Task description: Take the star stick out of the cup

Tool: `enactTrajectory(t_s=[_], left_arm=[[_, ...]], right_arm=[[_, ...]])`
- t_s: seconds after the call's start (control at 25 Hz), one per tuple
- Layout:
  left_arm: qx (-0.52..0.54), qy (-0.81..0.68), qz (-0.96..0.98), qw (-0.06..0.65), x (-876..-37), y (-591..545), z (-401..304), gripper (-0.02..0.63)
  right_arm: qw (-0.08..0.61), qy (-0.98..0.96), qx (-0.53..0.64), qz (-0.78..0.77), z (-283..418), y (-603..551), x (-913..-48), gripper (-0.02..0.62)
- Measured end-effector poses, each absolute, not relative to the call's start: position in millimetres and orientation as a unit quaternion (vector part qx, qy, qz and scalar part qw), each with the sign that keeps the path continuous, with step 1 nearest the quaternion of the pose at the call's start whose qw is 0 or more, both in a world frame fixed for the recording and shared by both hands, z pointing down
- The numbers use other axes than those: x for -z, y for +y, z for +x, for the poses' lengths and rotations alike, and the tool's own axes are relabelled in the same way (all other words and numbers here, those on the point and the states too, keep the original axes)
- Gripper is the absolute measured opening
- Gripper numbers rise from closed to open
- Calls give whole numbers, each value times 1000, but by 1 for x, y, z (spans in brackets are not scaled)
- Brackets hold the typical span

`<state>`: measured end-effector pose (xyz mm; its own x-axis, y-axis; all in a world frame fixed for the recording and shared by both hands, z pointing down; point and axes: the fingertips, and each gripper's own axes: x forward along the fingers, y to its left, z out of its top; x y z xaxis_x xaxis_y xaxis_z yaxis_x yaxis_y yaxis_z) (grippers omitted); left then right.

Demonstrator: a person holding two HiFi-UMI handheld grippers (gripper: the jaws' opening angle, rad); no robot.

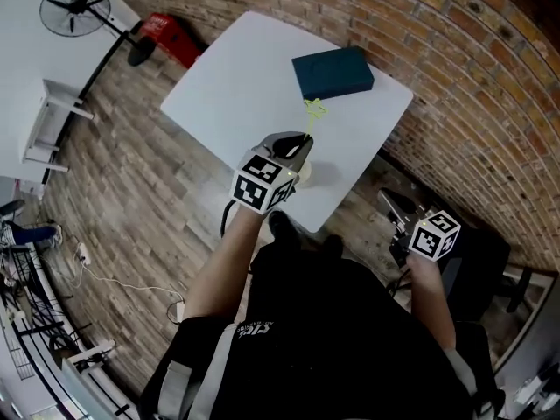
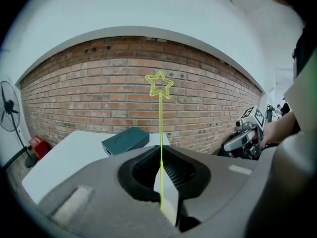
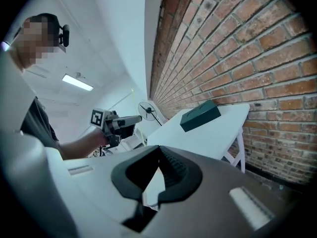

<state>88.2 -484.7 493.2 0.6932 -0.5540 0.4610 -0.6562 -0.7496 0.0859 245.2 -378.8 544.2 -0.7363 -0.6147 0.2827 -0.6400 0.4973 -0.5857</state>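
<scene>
Pinching the star stick (image 2: 160, 133) upright, left gripper (image 2: 165, 202) fingers clamped on its stem above white table (image 1: 227, 86) (right gripper (image 3: 151, 195) fingers together, empty).

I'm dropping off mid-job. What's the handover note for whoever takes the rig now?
Left hand-held gripper: shut on the star stick, star end up, over the white table's near edge.
Right hand-held gripper: shut, empty, off the table's right side.
Cup: probably the pale shape partly hidden beside the left gripper; dark teal box lies farther back.
Done: stick gripped.
Left: its lower end is hidden; confirm it clears the cup.
</scene>
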Motion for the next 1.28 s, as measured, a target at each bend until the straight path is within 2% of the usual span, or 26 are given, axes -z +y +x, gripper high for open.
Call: enactTrajectory(t_s=[0.36, 0.6, 1.04, 1.28], left_arm=[[-120, -397, 900, 131, -426, -473, 14, 20], [-57, -448, 884, 123, -381, -460, -63, 20], [6, -511, 851, 125, -374, -420, -166, 18], [14, -516, 846, 132, -377, -410, -192, 18]], right_arm=[[2, -902, -301, 310, 194, -396, -508, 2], [-5, -924, -277, 263, 125, -408, -478, 0], [32, -939, -238, 247, 63, -408, -474, 0], [33, -949, -206, 238, 34, -401, -459, -2]])
